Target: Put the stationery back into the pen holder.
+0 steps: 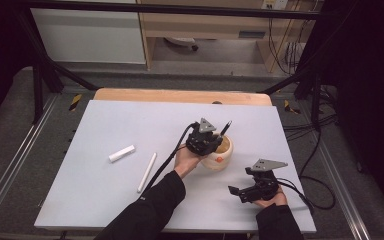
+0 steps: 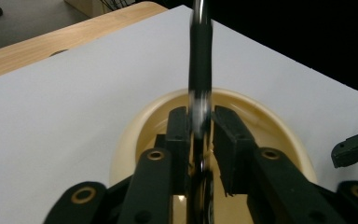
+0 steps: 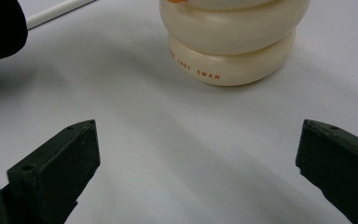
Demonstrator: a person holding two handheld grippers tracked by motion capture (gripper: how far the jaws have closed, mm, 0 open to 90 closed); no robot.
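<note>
A: Start nearest the person. What is the right gripper (image 1: 236, 192) doing?

B: It rests low at the near right of the white table (image 1: 105, 200), held in the person's right hand (image 1: 270, 200). In its own view the two black jaws stand wide apart with bare tabletop between them, so it is released and grips nothing.

A: And just past it?

B: The cream pot (image 3: 233, 46), a ribbed, rounded holder with small orange lettering near its base. It stands upright on the table, a little right of centre, ahead of the right gripper and apart from it.

A: Where is the left gripper (image 2: 200, 135)?

B: Right above the pot's mouth, reaching in from the pot's left side, carried by the left hand (image 1: 186, 159). A black pen (image 2: 200, 60) with a shiny metal end stands upright between its jaws, over the pot's opening.

A: Clamped on it?

B: The pen is blurred there, so I cannot be sure, but a slim gap seems to show on the right pad's side; the jaws look loosened around it rather than pressing.

A: Anything farther left?

B: A long white stick (image 1: 147, 172) lies near the sleeve, and a shorter white block (image 1: 122, 153) lies beyond it, both well apart from the pot.
</note>
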